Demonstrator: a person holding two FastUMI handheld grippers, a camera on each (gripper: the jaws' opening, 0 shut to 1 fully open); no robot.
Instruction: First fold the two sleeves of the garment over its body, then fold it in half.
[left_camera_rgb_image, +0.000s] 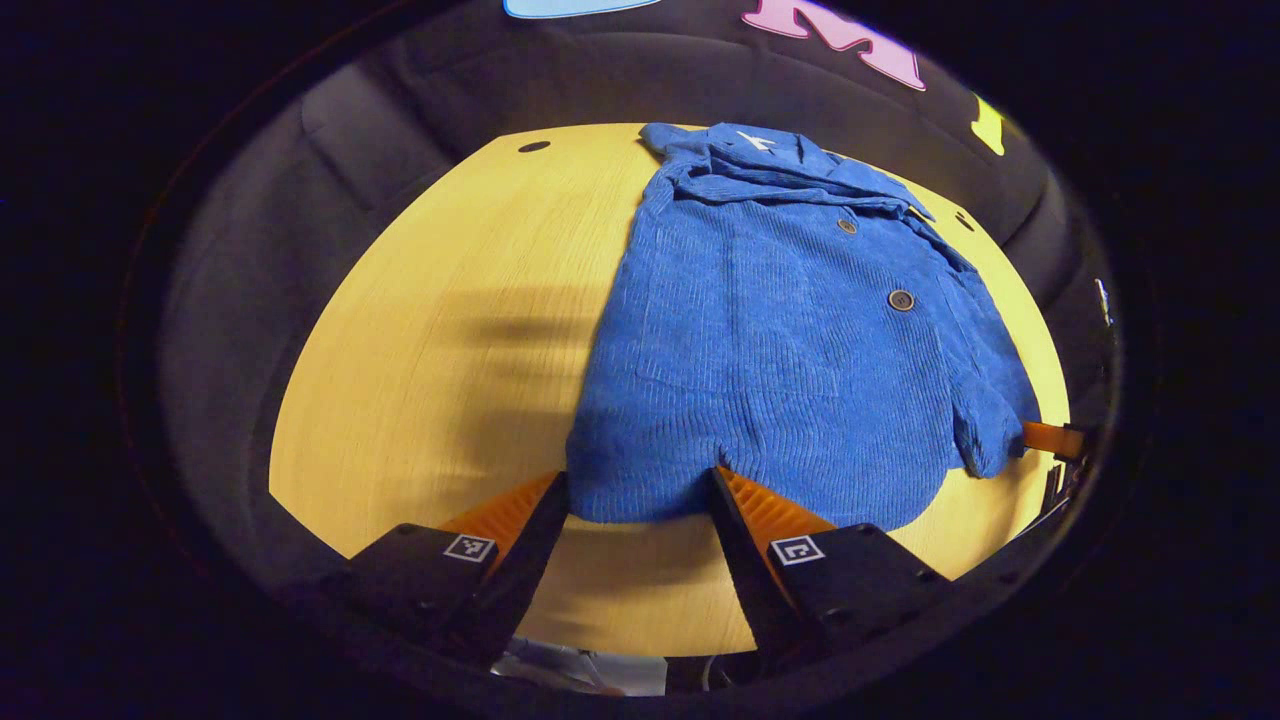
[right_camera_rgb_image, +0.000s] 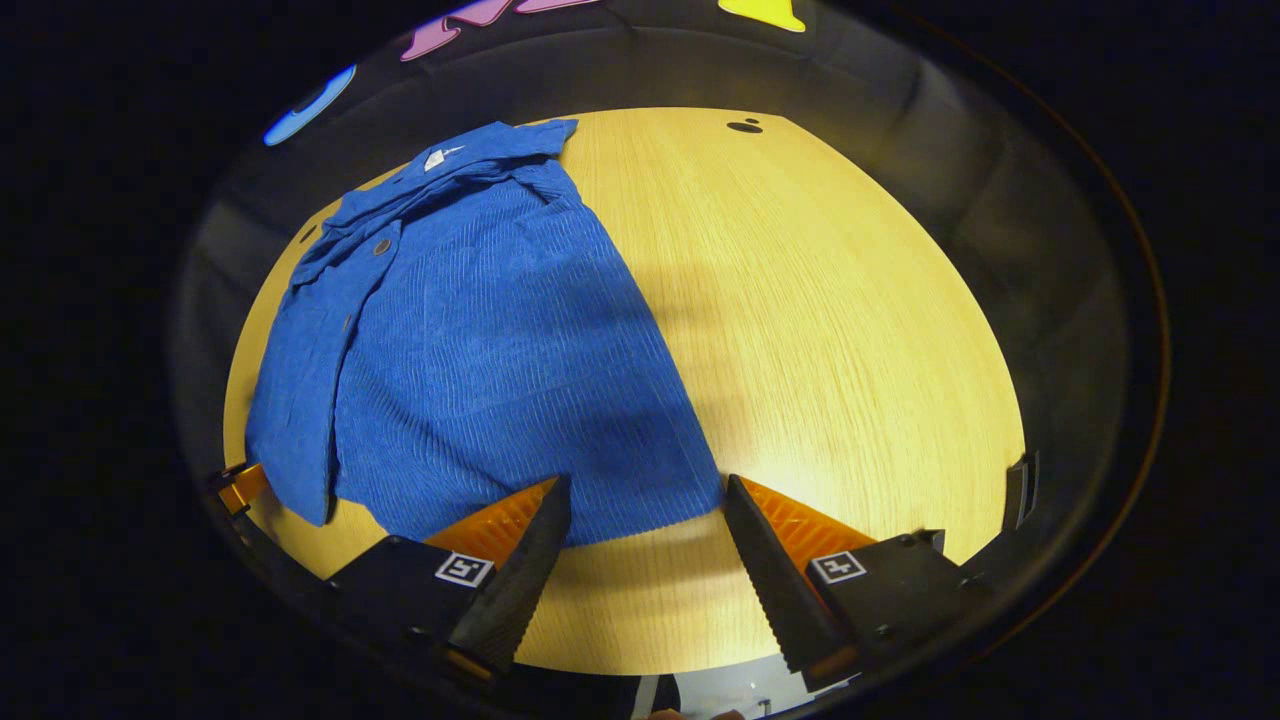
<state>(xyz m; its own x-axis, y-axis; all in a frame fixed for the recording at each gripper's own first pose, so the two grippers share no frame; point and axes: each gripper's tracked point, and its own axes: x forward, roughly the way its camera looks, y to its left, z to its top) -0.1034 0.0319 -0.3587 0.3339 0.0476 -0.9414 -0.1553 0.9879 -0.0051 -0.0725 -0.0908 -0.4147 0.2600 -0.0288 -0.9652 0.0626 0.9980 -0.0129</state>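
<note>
One blue garment (left_camera_rgb_image: 790, 350) lies centre-frame on the one wooden table (left_camera_rgb_image: 450, 350), both grippers, left (left_camera_rgb_image: 640, 480) and right (right_camera_rgb_image: 645, 485), spread wide at its hem, grasping nothing.

A pale wooden table (left_camera_rgb_image: 440, 330) stood in the booth, a small dark hole (left_camera_rgb_image: 533, 146) near its far edge.

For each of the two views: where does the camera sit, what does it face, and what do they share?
Left gripper view: rides the left gripper, faces the shirt hem from the near table edge; its open fingers show.
Right gripper view: rides the right gripper, faces the hem's other corner; its open fingers show.
Shared: shirt, table, booth wall.
</note>
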